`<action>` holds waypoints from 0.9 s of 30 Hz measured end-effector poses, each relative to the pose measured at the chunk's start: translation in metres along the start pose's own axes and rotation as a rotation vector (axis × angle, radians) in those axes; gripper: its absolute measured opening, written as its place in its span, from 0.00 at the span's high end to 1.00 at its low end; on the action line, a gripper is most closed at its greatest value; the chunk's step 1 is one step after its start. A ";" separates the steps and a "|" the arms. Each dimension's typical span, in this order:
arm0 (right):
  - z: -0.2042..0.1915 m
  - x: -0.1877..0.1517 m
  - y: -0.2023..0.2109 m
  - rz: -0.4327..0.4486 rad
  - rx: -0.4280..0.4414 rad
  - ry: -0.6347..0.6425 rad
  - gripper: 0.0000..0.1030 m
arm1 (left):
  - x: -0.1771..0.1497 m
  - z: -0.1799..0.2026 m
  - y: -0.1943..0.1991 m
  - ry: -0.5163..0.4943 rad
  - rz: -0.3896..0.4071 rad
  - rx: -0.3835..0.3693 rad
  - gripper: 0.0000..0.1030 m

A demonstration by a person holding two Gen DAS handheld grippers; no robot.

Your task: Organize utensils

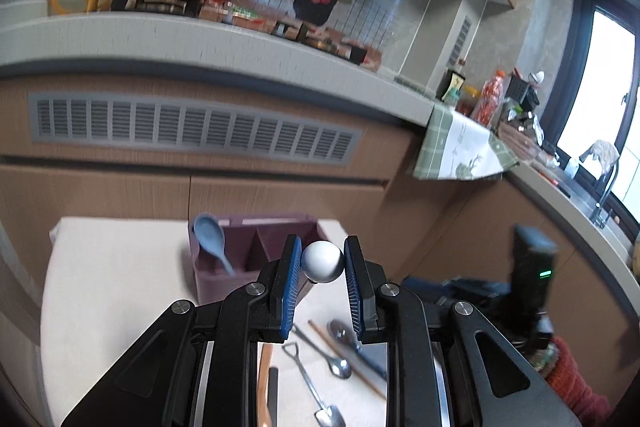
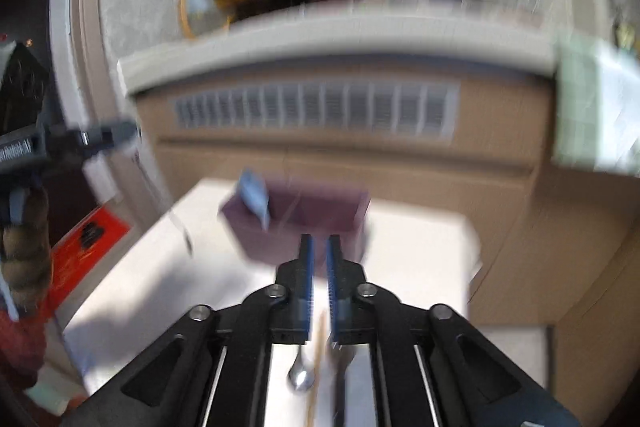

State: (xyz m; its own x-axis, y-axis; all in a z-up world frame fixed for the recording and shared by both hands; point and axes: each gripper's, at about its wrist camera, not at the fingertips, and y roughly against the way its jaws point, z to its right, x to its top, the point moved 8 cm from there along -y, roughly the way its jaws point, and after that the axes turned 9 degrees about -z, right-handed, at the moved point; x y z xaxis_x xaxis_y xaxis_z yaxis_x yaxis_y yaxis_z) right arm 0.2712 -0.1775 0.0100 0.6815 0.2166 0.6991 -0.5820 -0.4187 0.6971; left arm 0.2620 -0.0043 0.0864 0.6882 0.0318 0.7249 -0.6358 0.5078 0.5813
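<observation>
**Operator:** I am holding a white ball-shaped utensil end (image 1: 322, 261) in the left gripper (image 1: 322, 281); the blue pads are sitting on either side of the ball, the left pad touching it, the right one so close that I cannot swear it is pressing; I am reading it as a grip.

**Listener:** And the other hand?

**Operator:** I am seeing the right gripper (image 2: 320, 285) with its jaws standing a narrow way apart and nothing between them; the right view is smeared by blur, so I am trusting only the gap itself.

**Listener:** Where is the holder?

**Operator:** The purple utensil caddy (image 1: 256, 259) is standing just beyond the left fingertips on the white tabletop (image 1: 112, 291); a pale blue spoon (image 1: 211, 243) is already leaning in its left compartment; the other compartments are looking empty from here.

**Listener:** So what is left?

**Operator:** Most of it, I am judging; a metal spoon (image 1: 340, 349), a small shovel-shaped spoon (image 1: 316, 391) and a wooden chopstick (image 1: 348, 361) are still lying loose on the tabletop beneath the left gripper; a dark handle (image 1: 273, 393) and a wooden one (image 1: 264, 379) are lying beside them; one piece stowed, one in hand, several waiting.
</observation>
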 end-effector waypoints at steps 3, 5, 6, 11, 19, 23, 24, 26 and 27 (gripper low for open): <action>0.011 -0.038 -0.041 -0.126 0.066 -0.029 0.71 | -0.012 -0.008 -0.007 0.012 -0.029 0.003 0.78; 0.019 -0.060 -0.062 -0.185 0.026 -0.026 0.71 | -0.018 -0.015 -0.009 0.019 -0.040 0.011 0.78; 0.024 -0.074 -0.074 -0.224 -0.004 -0.015 0.71 | -0.021 -0.018 -0.010 0.024 -0.043 0.014 0.78; 0.030 -0.116 -0.100 -0.326 -0.029 0.005 0.71 | -0.033 -0.031 -0.020 0.055 -0.073 0.012 0.78; 0.025 -0.098 -0.131 -0.293 -0.131 0.078 0.66 | -0.044 -0.034 -0.034 0.079 -0.112 0.003 0.78; 0.025 -0.086 -0.138 -0.302 -0.148 0.080 0.71 | -0.049 -0.034 -0.033 0.081 -0.125 0.006 0.78; 0.023 -0.085 -0.134 -0.294 -0.153 0.088 0.71 | -0.049 -0.033 -0.033 0.080 -0.128 0.005 0.78; 0.017 -0.075 -0.116 -0.239 -0.144 0.087 0.71 | -0.045 -0.030 -0.027 0.082 -0.120 -0.001 0.78; 0.013 -0.064 -0.098 -0.193 -0.127 0.074 0.71 | -0.040 -0.029 -0.024 0.081 -0.112 -0.007 0.78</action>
State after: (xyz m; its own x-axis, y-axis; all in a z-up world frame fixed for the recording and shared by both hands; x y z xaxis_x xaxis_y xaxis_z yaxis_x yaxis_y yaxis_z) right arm 0.2904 -0.1617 -0.1054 0.7539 0.3478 0.5574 -0.4985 -0.2499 0.8301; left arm 0.2593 0.0070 0.0325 0.7808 0.0442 0.6232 -0.5514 0.5176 0.6542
